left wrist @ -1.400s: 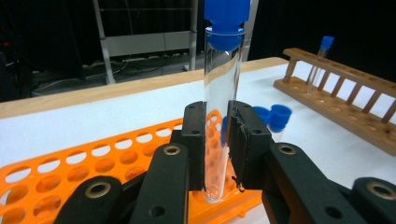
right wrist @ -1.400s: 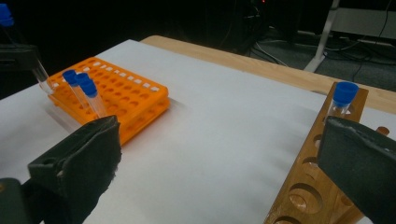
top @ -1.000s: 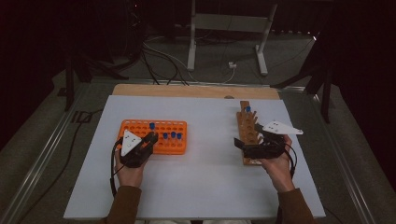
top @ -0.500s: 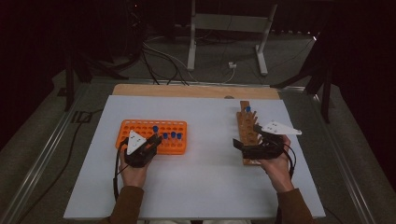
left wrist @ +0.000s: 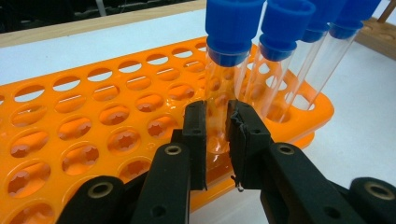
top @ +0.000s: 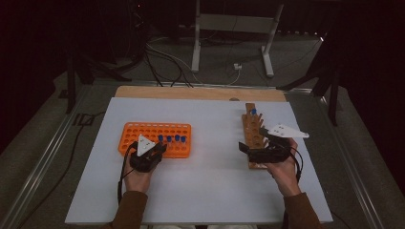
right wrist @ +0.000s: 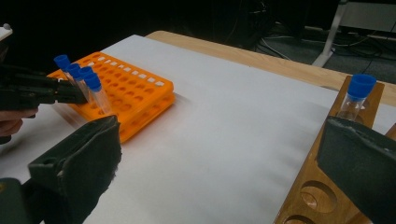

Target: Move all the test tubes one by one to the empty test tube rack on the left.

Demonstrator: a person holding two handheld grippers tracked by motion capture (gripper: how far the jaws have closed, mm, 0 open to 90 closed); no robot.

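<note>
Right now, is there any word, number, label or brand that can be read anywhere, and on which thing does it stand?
None can be read.
The orange rack, the blue caps, the wooden rack and the black jaws show no print.

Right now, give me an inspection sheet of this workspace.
Surface: white table top, wooden strip along its far edge.
Job's things: orange rack holding four blue-capped tubes; wooden rack with one blue-capped tube at its far end.
Clutter: nothing seen.
Grippers: left gripper shut on the nearest tube low on its glass; right gripper open beside the wooden rack.
Cables: black cable trailing from the left gripper; loose cables on the floor beyond.
Surroundings: dark room, metal stand legs behind the table.
</note>
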